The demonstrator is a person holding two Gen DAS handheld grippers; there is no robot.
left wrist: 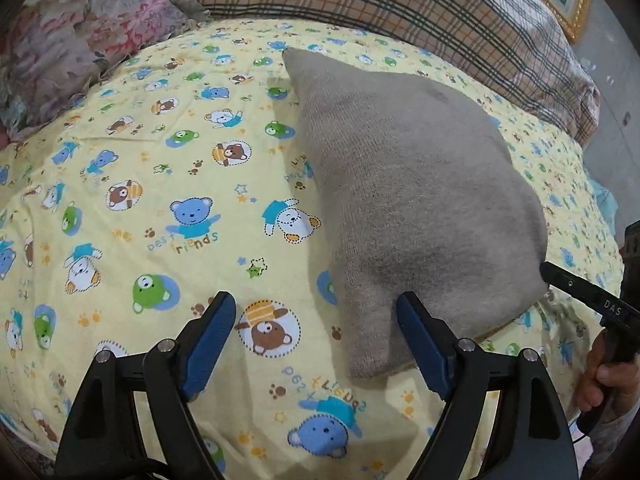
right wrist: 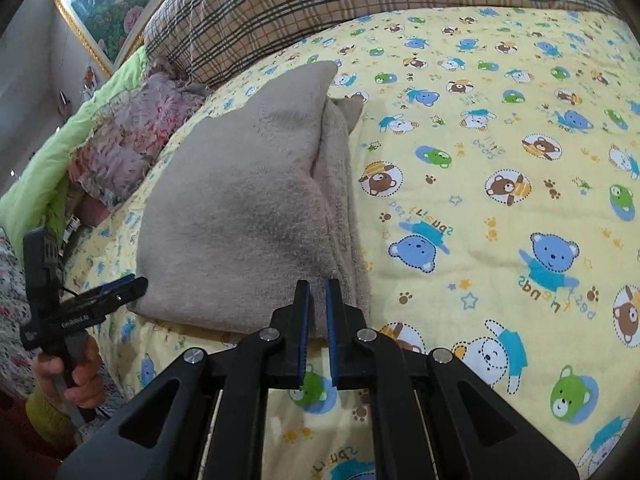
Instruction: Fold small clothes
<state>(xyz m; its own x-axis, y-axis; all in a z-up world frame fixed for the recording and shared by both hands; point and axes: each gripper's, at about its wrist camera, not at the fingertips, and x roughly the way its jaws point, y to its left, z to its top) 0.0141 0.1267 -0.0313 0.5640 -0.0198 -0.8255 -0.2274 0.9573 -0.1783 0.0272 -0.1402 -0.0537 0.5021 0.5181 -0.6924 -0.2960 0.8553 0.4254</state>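
A folded grey-beige knit garment [left wrist: 408,184] lies on a yellow bedsheet [left wrist: 160,184] printed with cartoon bears. My left gripper [left wrist: 316,308] is open, its blue pads wide apart at the garment's near left corner, one finger [left wrist: 420,332] over the cloth edge. In the right wrist view the same garment [right wrist: 240,216] lies in layers. My right gripper [right wrist: 318,292] has its jaws nearly together at the garment's near right corner; whether cloth is pinched between them I cannot tell. The right gripper's tip also shows in the left wrist view [left wrist: 576,288], and the left one in the right wrist view [right wrist: 120,292].
A plaid pillow [left wrist: 400,8] lies along the back of the bed. A floral cushion [left wrist: 80,48] and a green quilt [right wrist: 52,156] sit at one side. A gold-framed picture [right wrist: 100,4] hangs on the wall. The bed's near edge is just below the grippers.
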